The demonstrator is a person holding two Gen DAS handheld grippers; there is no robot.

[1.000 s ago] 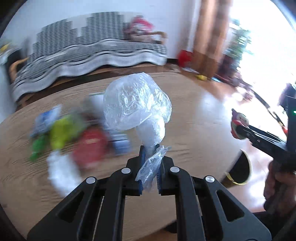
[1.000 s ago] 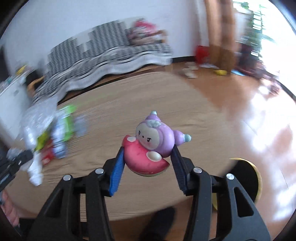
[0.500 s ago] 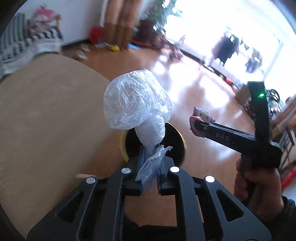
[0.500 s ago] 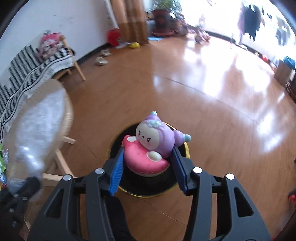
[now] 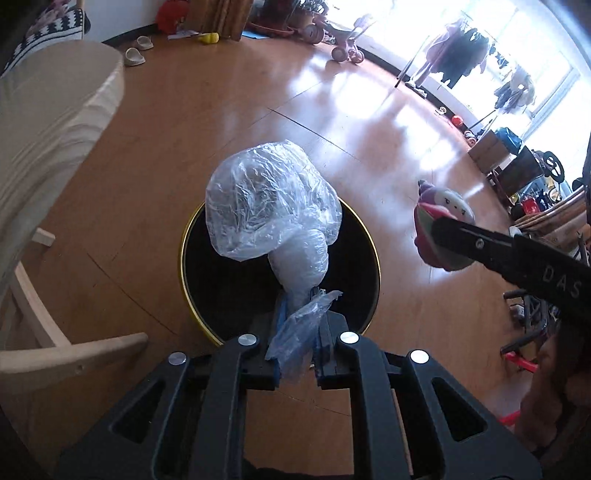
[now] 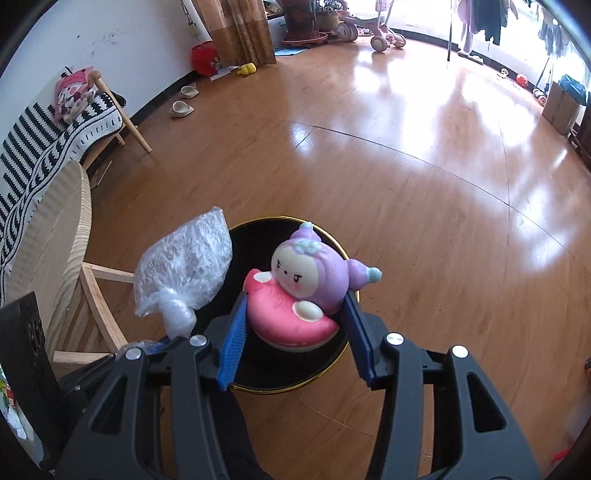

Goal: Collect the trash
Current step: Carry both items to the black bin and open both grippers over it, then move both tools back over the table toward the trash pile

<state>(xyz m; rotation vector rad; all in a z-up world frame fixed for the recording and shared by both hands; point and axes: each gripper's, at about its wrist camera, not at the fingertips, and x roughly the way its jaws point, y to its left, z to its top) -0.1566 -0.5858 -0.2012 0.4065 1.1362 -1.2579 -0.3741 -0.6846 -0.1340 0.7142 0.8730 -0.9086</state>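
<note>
My left gripper [image 5: 297, 332] is shut on the twisted neck of a crumpled clear plastic bag [image 5: 269, 210] and holds it above a round black bin with a gold rim [image 5: 192, 295] on the floor. The bag also shows in the right wrist view [image 6: 188, 269], left of the toy. My right gripper [image 6: 295, 332] is shut on a pink and purple toy figure [image 6: 299, 291], held over the same bin [image 6: 332, 362]. In the left wrist view the toy [image 5: 439, 229] hangs to the right of the bin.
A light wooden round table [image 5: 44, 122] and its legs stand left of the bin; it also shows in the right wrist view [image 6: 48, 236]. A striped sofa [image 6: 40, 129], slippers [image 6: 181, 107] and toy vehicles [image 6: 373, 33] lie farther off on the wooden floor.
Both grippers swung away from the tabletop with its wrappers and now hang over the black bin on the floor. Each grip is unchanged.
</note>
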